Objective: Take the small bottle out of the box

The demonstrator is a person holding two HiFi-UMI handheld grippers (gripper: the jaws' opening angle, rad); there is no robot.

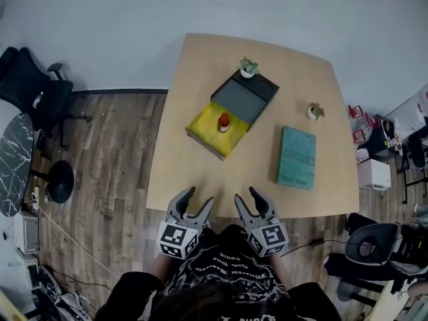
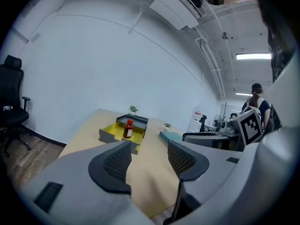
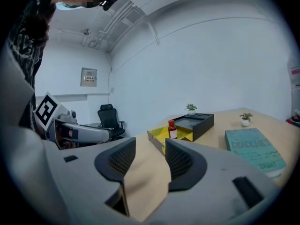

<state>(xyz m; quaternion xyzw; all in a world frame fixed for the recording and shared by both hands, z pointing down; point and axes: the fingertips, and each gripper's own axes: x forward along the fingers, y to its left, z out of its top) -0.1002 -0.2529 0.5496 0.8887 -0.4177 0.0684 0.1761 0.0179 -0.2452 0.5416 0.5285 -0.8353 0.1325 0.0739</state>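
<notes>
A small brown bottle with a red cap (image 1: 224,121) stands upright in the yellow-lined open box (image 1: 208,134) near the middle of the wooden table; its dark lid part (image 1: 245,97) lies behind. The bottle (image 2: 128,129) and the box (image 2: 112,134) show far ahead in the left gripper view, and the bottle (image 3: 172,130) in the right gripper view too. My left gripper (image 1: 196,202) and right gripper (image 1: 245,200) hover at the table's near edge, both open and empty, well short of the box.
A teal book (image 1: 297,156) lies right of the box. Two small potted plants (image 1: 248,67) (image 1: 315,110) stand at the back and right of the table (image 1: 194,172). Office chairs (image 1: 33,89) stand on the wood floor to the left; more furniture is at right.
</notes>
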